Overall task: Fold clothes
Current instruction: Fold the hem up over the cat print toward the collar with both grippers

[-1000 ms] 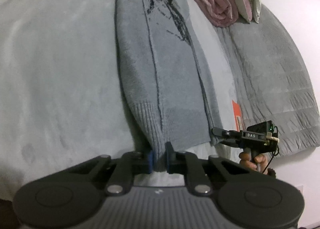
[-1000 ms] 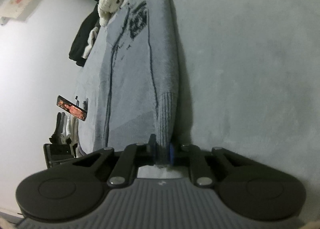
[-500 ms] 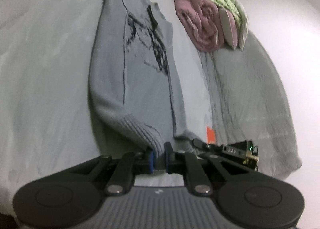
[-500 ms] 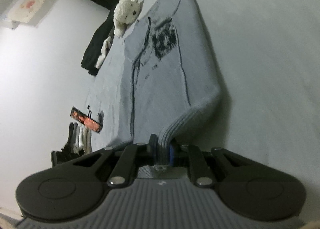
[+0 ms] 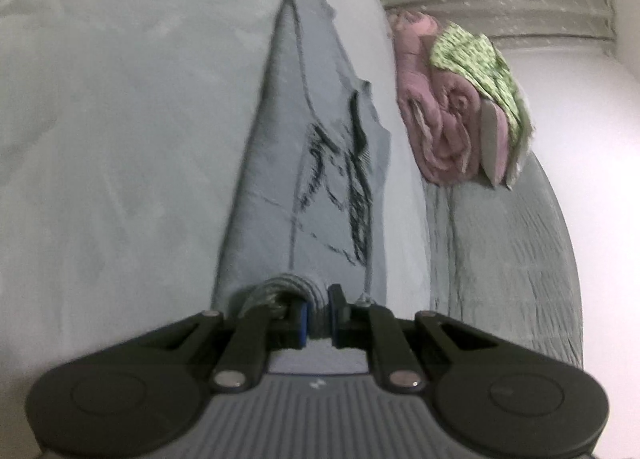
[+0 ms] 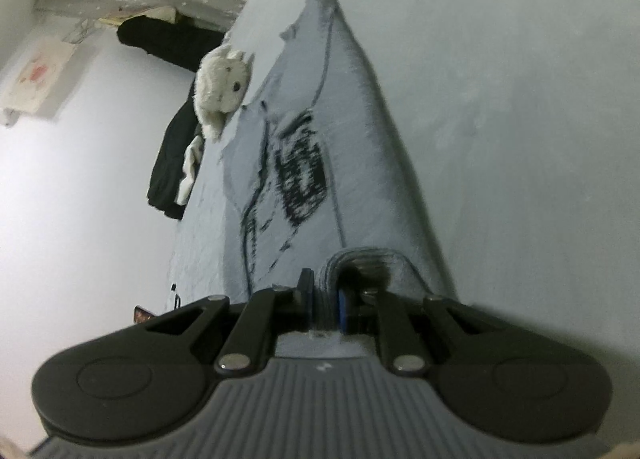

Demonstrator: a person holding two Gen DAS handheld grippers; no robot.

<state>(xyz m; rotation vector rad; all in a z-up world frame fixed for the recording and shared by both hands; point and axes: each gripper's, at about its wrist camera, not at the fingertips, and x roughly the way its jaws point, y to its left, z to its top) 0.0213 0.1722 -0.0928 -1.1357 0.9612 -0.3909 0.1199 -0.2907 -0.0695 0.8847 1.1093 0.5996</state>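
Left gripper [image 5: 317, 317] closed narrow on the ribbed hem of the grey sweater [image 5: 320, 163], low in the centre of the left wrist frame. Right gripper [image 6: 325, 309] likewise clamped on the ribbed hem of the sweater [image 6: 320, 147], bottom centre of the right wrist frame. Sweater stretched from the pads toward the top of both frames, lying on the pale grey bed cover [image 5: 120, 119]. Pink rolled blanket [image 5: 436, 127] at upper right of left view. White plush toy [image 6: 224, 89] at upper left of right view, touching the sweater's edge.
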